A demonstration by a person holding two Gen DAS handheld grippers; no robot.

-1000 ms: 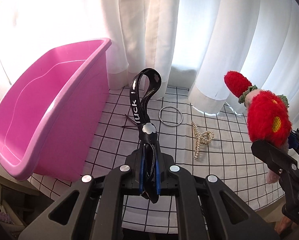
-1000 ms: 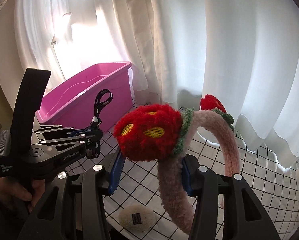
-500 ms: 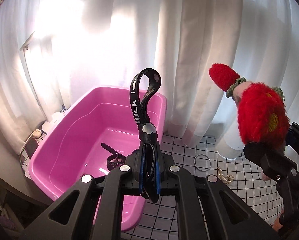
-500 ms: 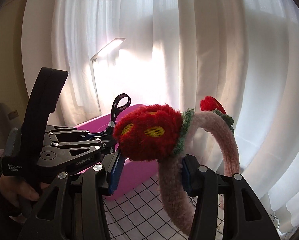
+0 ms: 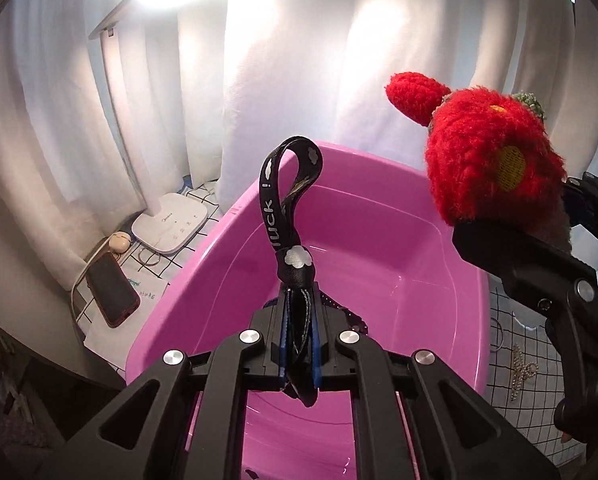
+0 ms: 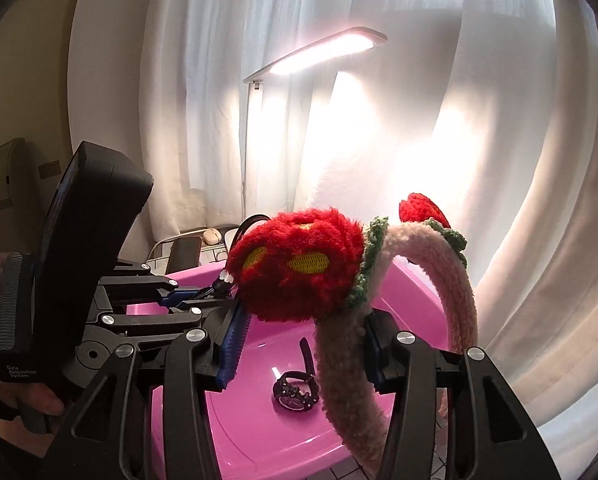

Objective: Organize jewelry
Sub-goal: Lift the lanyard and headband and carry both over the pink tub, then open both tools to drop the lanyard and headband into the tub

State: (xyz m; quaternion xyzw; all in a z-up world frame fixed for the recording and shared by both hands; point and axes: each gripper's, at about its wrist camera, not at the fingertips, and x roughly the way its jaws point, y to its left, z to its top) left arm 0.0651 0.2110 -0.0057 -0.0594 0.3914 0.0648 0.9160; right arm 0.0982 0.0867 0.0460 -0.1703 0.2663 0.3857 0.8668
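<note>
My left gripper (image 5: 299,344) is shut on a black strap (image 5: 287,216) with white lettering, held upright over the pink tub (image 5: 383,248). My right gripper (image 6: 299,344) is shut on a fuzzy pink headband (image 6: 439,264) with red flowers (image 6: 295,264), also above the tub (image 6: 259,432). The headband's flowers (image 5: 487,160) and the right gripper show at the right of the left wrist view. A black watch (image 6: 295,390) lies on the tub's floor. The left gripper (image 6: 195,300) shows at the left of the right wrist view.
A white desk lamp (image 5: 171,228) stands left of the tub, its lit head (image 6: 327,52) above. A phone (image 5: 113,290) and a small round case (image 5: 119,241) lie beside it. A pearl hair clip (image 5: 521,372) and a metal ring (image 5: 495,334) lie on the checked cloth to the right. White curtains hang behind.
Both grippers have swung left from the checked cloth to above the pink tub, still holding the strap and the headband. The tub's inside and the watch have come into view.
</note>
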